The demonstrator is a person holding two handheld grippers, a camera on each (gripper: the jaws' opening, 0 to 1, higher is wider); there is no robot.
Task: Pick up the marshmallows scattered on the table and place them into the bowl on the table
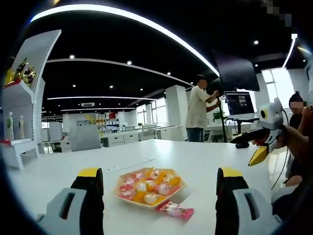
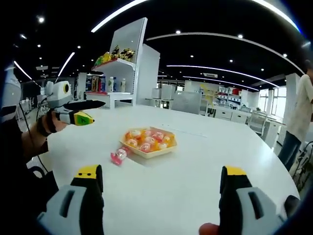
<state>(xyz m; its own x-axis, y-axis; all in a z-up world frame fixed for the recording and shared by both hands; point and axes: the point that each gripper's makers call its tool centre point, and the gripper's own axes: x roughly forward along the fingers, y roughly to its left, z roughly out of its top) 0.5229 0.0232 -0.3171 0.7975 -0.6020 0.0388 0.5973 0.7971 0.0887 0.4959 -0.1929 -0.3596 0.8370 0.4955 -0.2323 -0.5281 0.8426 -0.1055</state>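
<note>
One marshmallow (image 1: 176, 210) is lying loose on the table (image 1: 205, 161), in a pink wrapper, just beside the bowl (image 1: 150, 187) on its near corner in the left gripper view. Can't tell whether it's touching the bowl's rim. In the right gripper view the same piece (image 2: 118, 155) is sitting at the bowl's (image 2: 149, 142) left corner.

The bowl is a shallow yellow-orange dish, roughly mid-table, well away from the table edges. It's holding a pile of wrapped marshmallows, pink and white; the count is too blurry to call.

Your left gripper (image 1: 161, 196) is hovering over the near part of the table, jaws spread wide, gripping nothing, with the bowl showing between them. Your right gripper (image 2: 161, 193) is also standing wide open and empty, bowl further off between its jaws.

Each gripper is also showing in the other's view, raised above the table edge; jaw state there is hard to read.

A person (image 1: 198, 110) is standing past the far edge at a monitor (image 1: 239, 104), legs cut off by the table.
</note>
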